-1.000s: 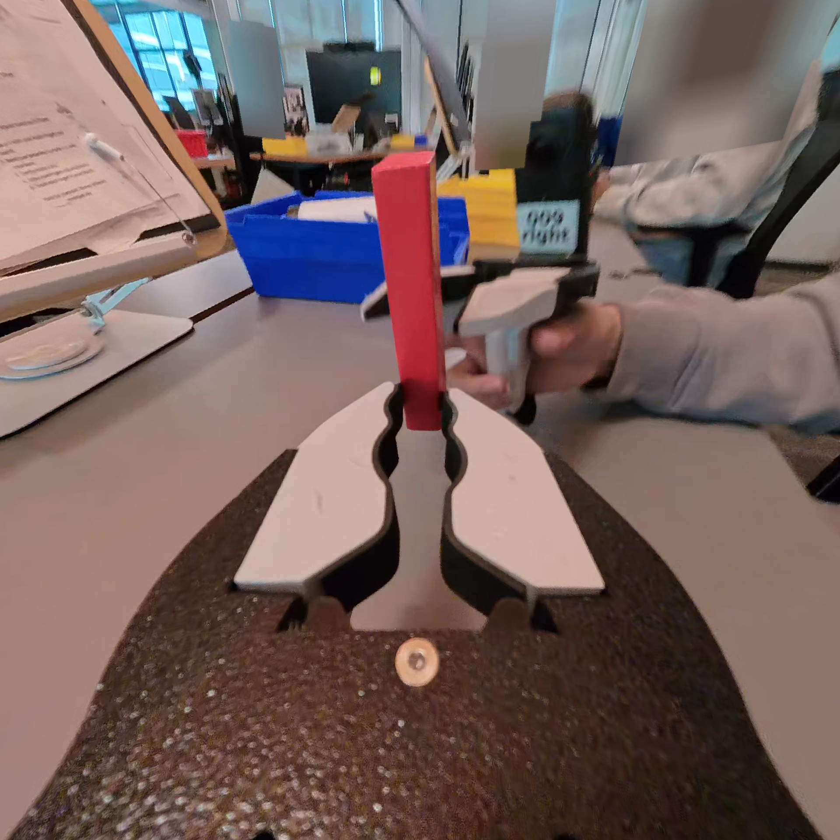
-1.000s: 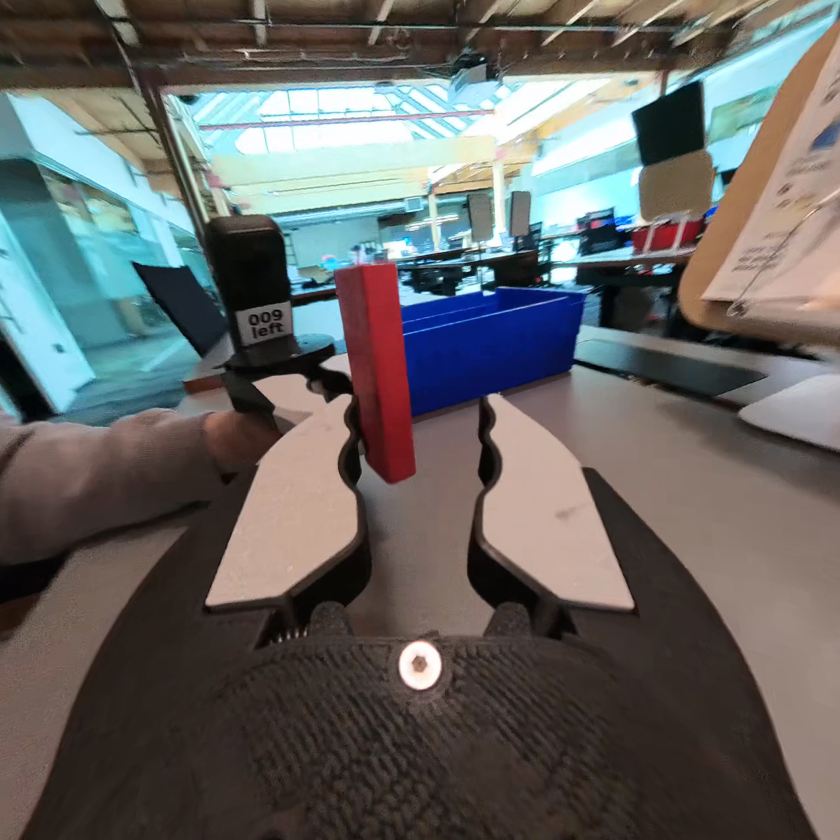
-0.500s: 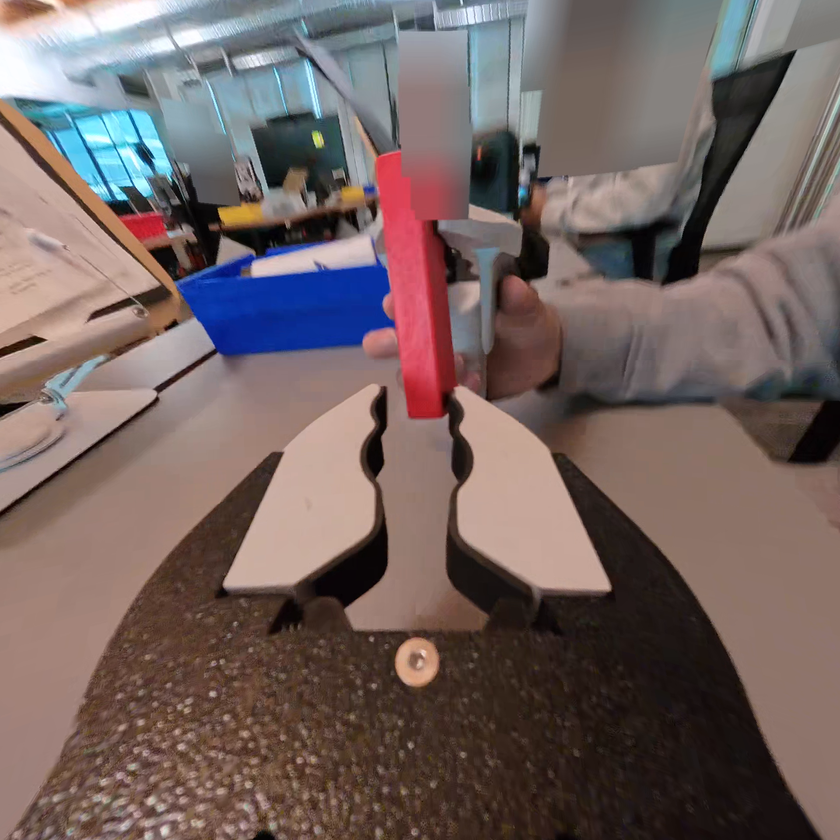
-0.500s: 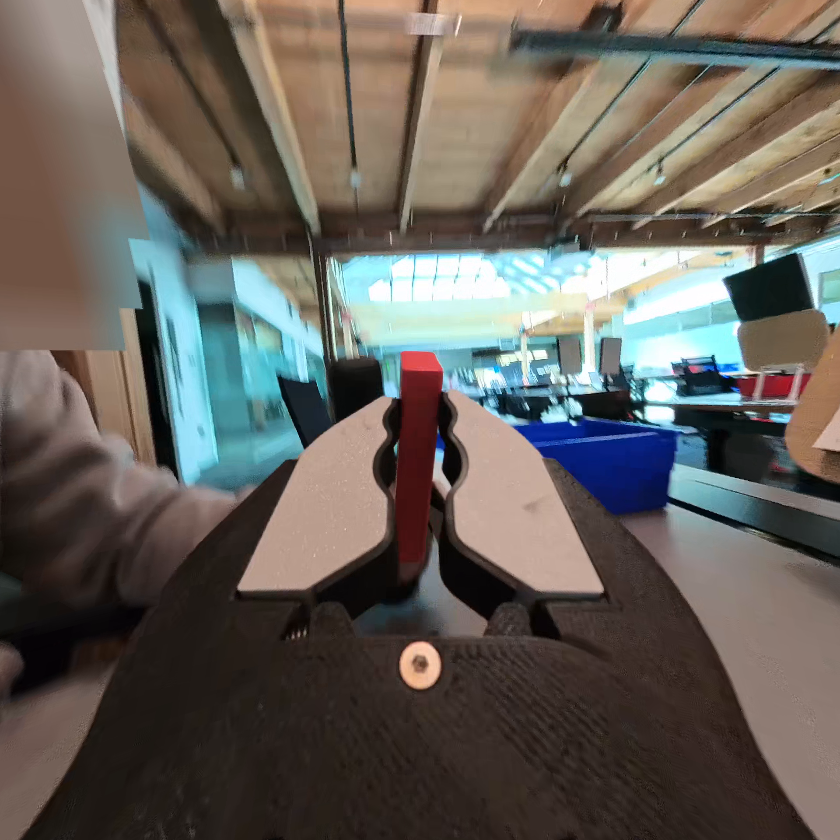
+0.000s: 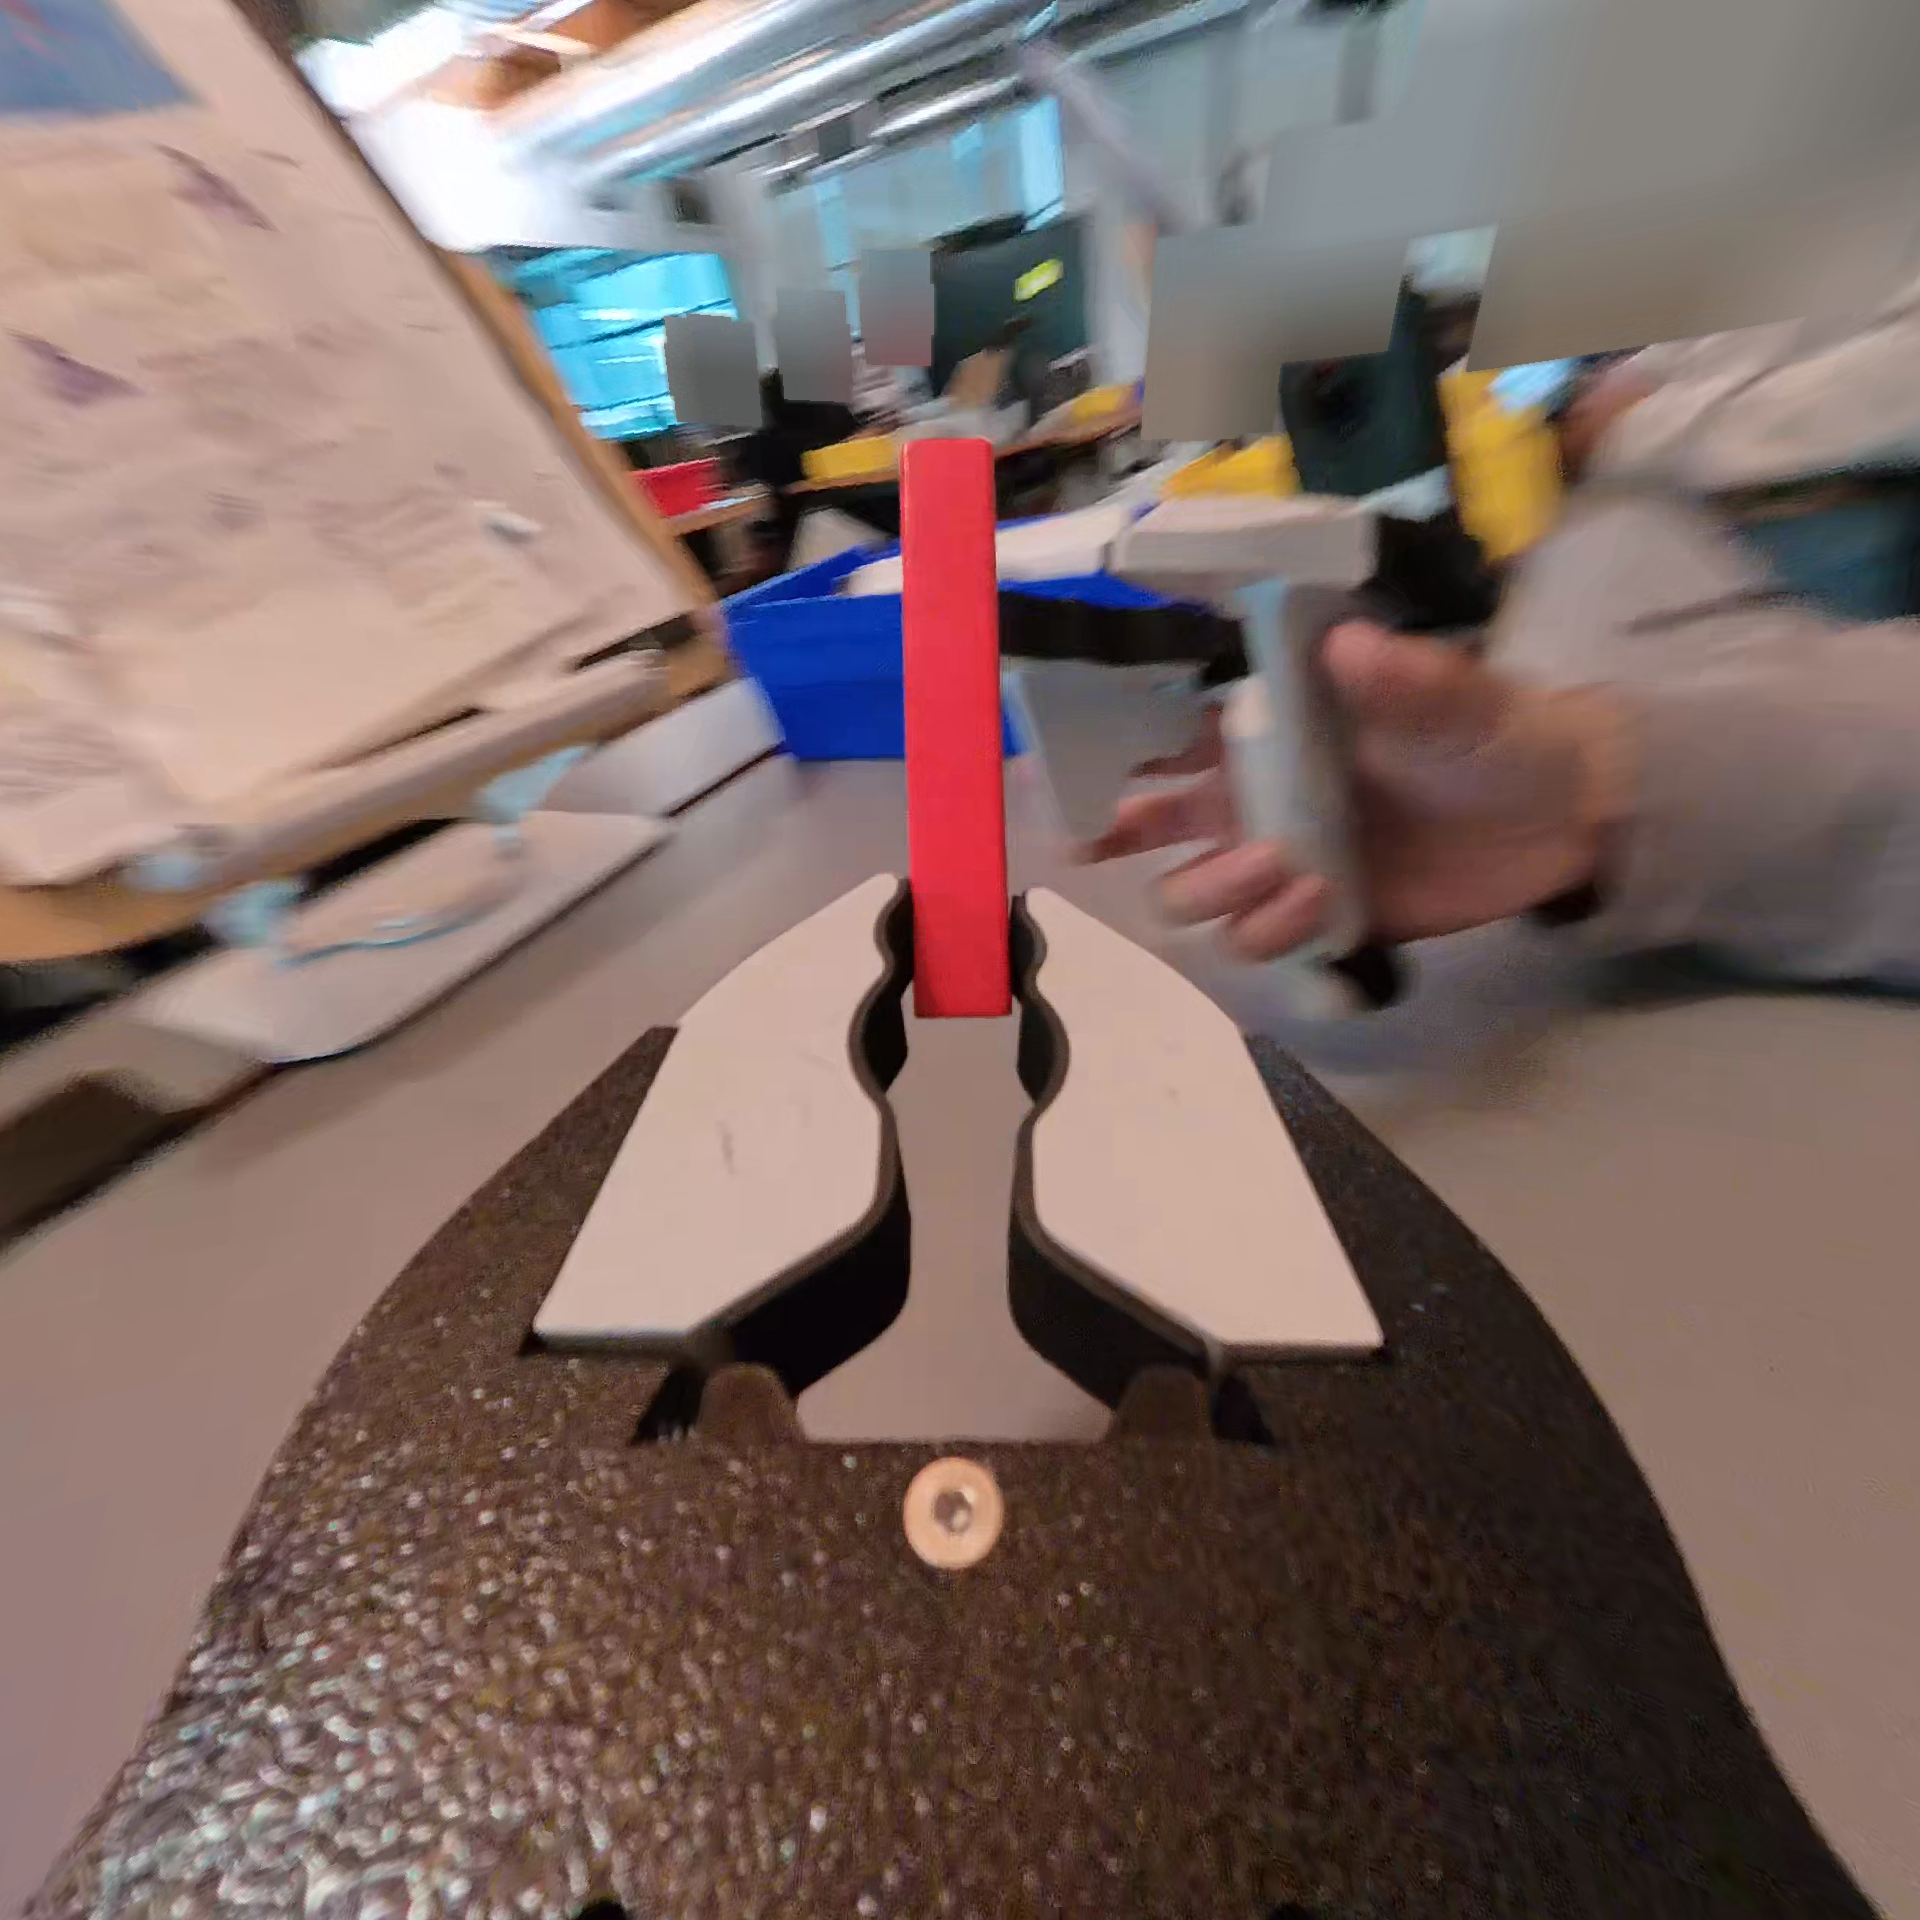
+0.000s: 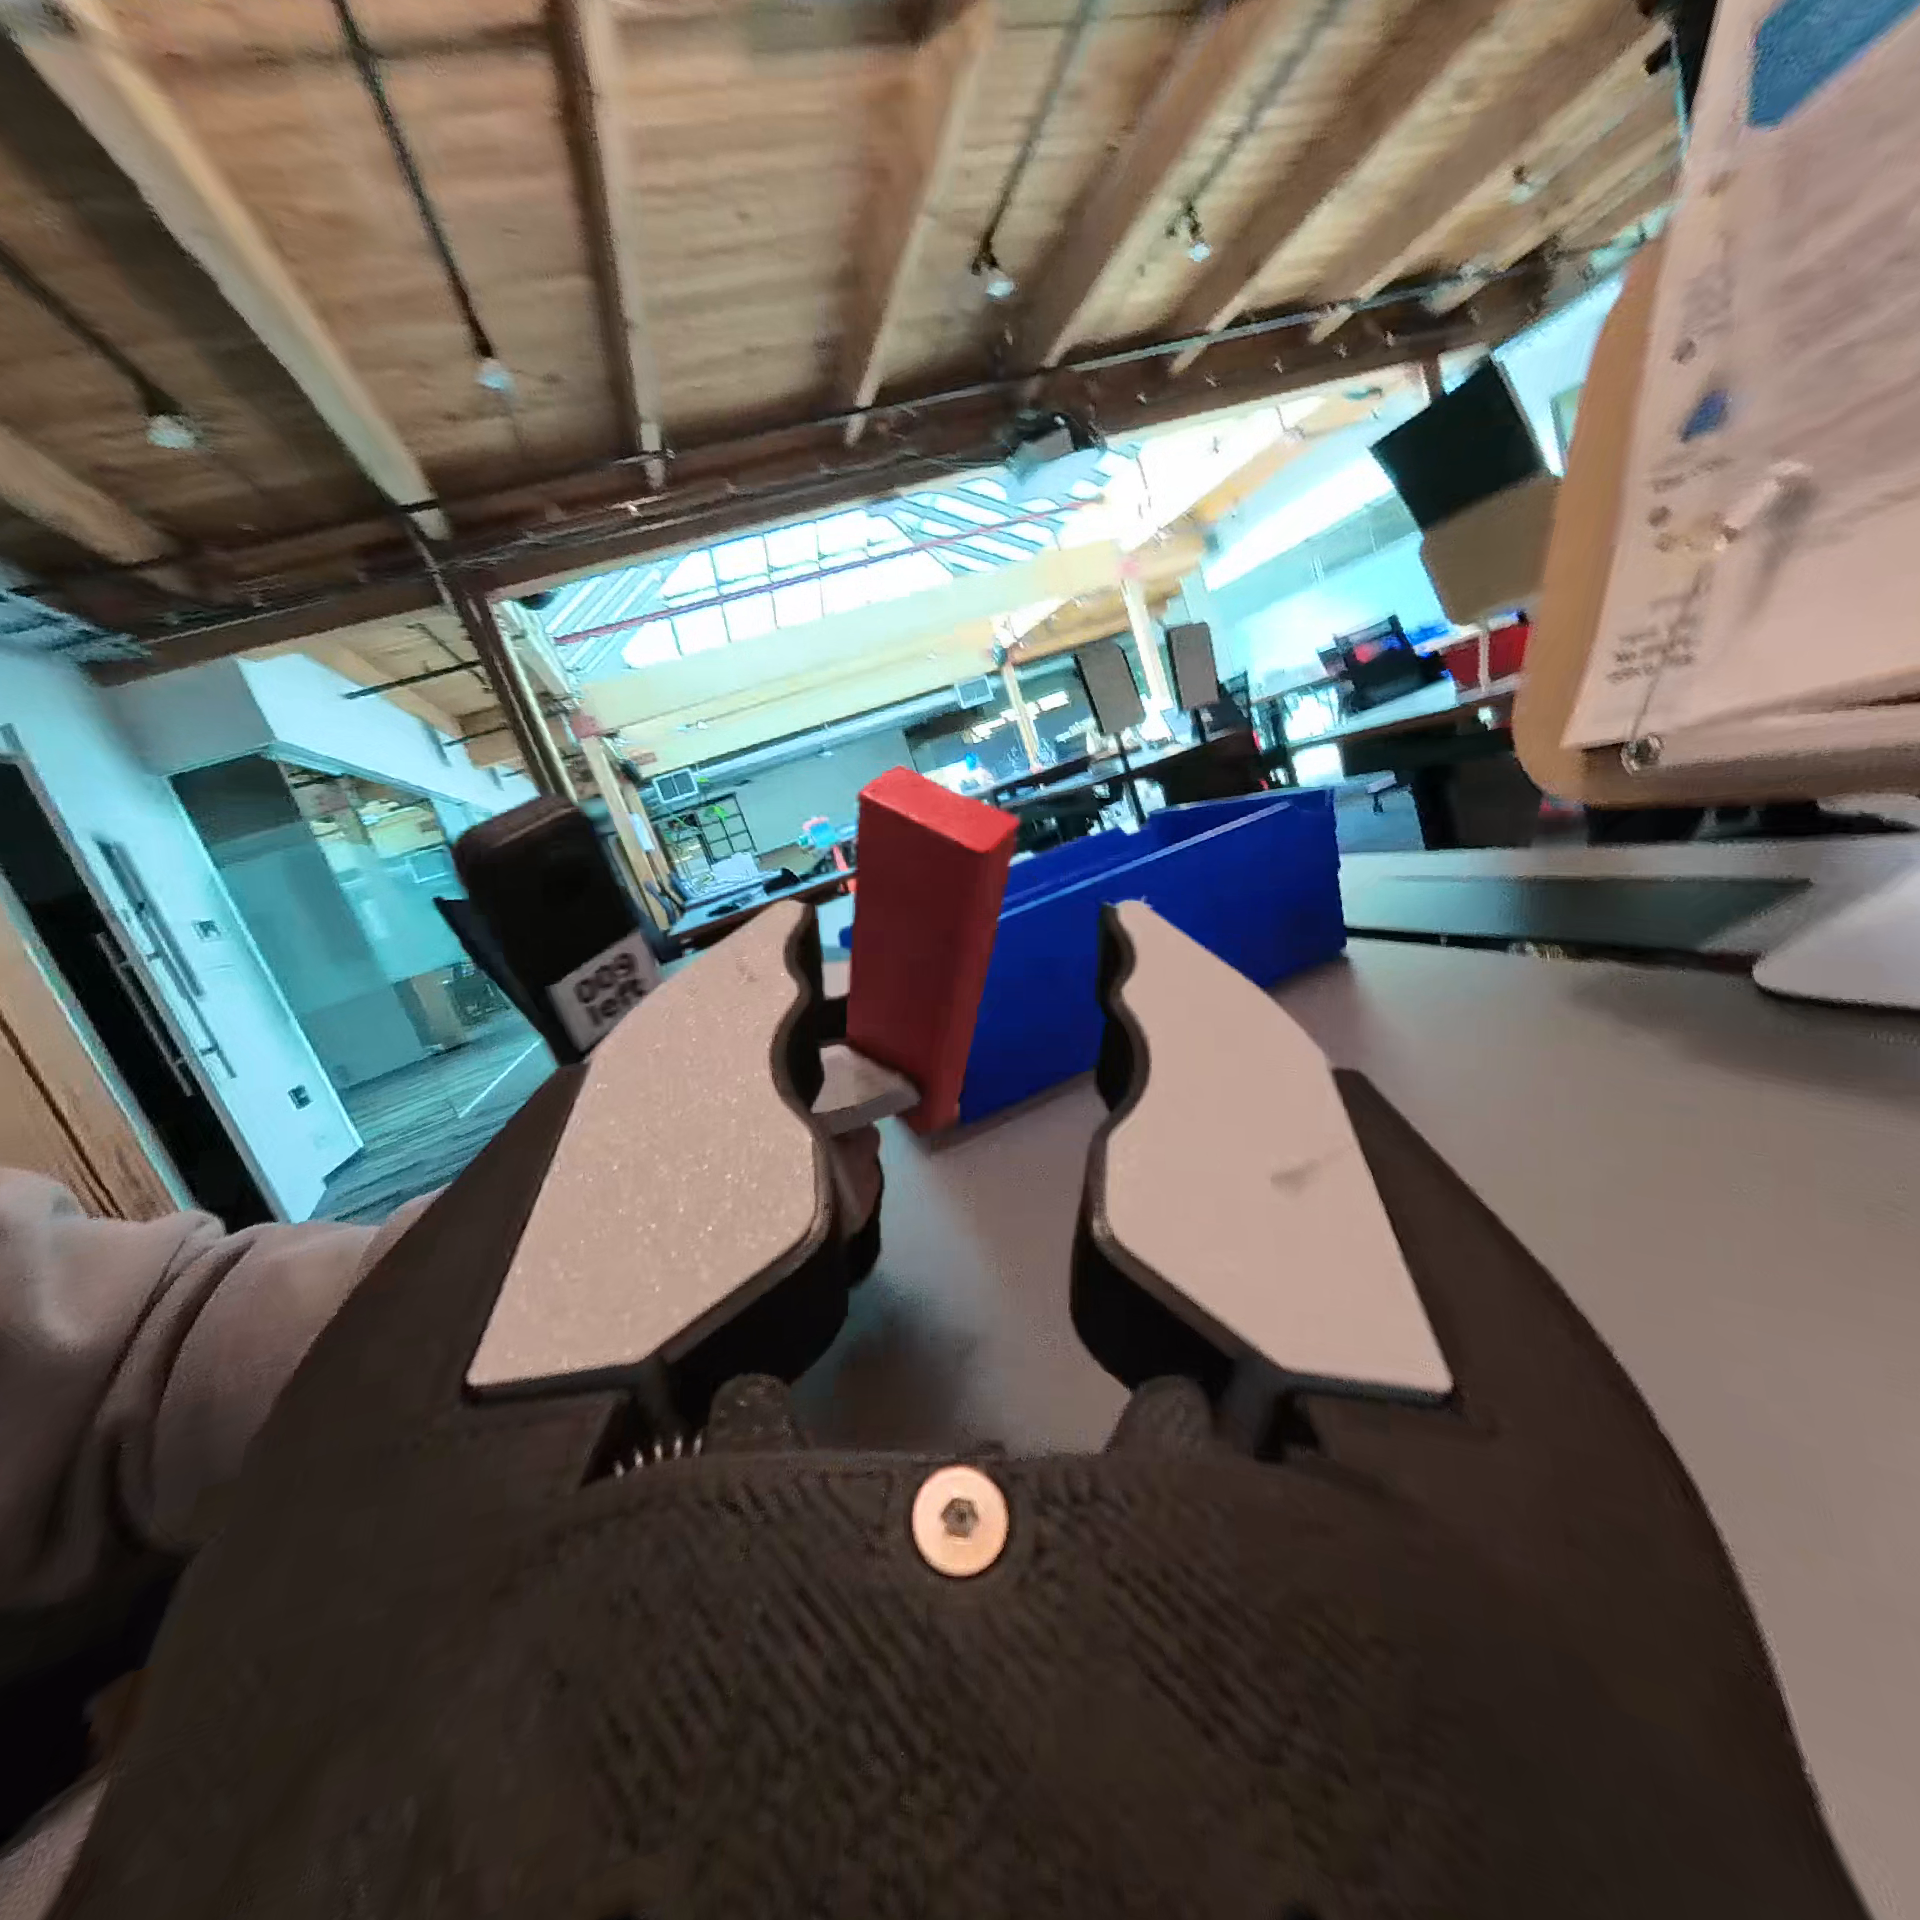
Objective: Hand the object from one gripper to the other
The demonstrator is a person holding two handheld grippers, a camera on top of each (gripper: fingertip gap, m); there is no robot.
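A red block (image 5: 951,727) stands upright, its lower end clamped between the fingertips of my left gripper (image 5: 961,904), which is shut on it above the grey table (image 5: 1558,1195). My right gripper (image 6: 951,914) is open and empty. The red block (image 6: 925,935) stands just beyond its fingertips, tilted a little and untouched by them. One grey finger of the left gripper (image 6: 857,1091) shows at the block's base. In the left wrist view the right gripper (image 5: 1247,540) is off to the right of the block, held in a hand (image 5: 1455,790).
A blue bin (image 5: 831,686) sits on the table behind the block; it also shows in the right wrist view (image 6: 1174,914). A tilted document stand with papers (image 5: 260,468) rises on the left, with its base plate on the table. A grey sleeve (image 6: 156,1351) reaches in at left.
Half a second ago my right gripper was shut on the block and the left fingers were loose. Now the left is shut on it, and the right has opened and drawn back.
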